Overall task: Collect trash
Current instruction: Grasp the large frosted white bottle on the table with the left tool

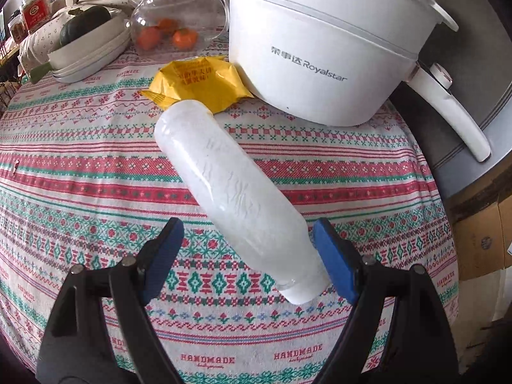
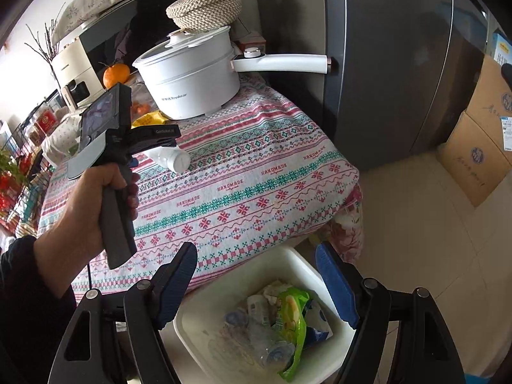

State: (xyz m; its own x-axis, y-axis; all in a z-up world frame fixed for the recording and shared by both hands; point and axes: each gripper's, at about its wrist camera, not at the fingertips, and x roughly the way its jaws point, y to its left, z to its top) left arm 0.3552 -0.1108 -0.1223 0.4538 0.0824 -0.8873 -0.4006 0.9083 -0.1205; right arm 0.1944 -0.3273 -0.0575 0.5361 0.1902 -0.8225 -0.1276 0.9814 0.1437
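Observation:
A cloudy white plastic bottle (image 1: 224,185) lies on its side on the patterned tablecloth (image 1: 80,166), cap end toward me. My left gripper (image 1: 248,227) is open and straddles the bottle's neck. The right pad (image 1: 336,262) is close beside the cap and the left pad (image 1: 163,256) stands well clear. A crumpled yellow wrapper (image 1: 198,83) lies just beyond the bottle's base. In the right wrist view, my right gripper (image 2: 256,252) hangs open and empty above a white bin (image 2: 198,326) that holds wrappers and bottles. The same bottle (image 2: 176,160) shows there beside a hand-held left gripper (image 2: 150,147).
A white electric pot (image 1: 320,64) with a long handle (image 1: 454,118) stands behind the bottle. A glass jug (image 1: 179,16) with oranges and a dish (image 1: 86,54) sit at the far left. A dark fridge (image 2: 400,64) and cardboard boxes (image 2: 480,134) flank the table's right side.

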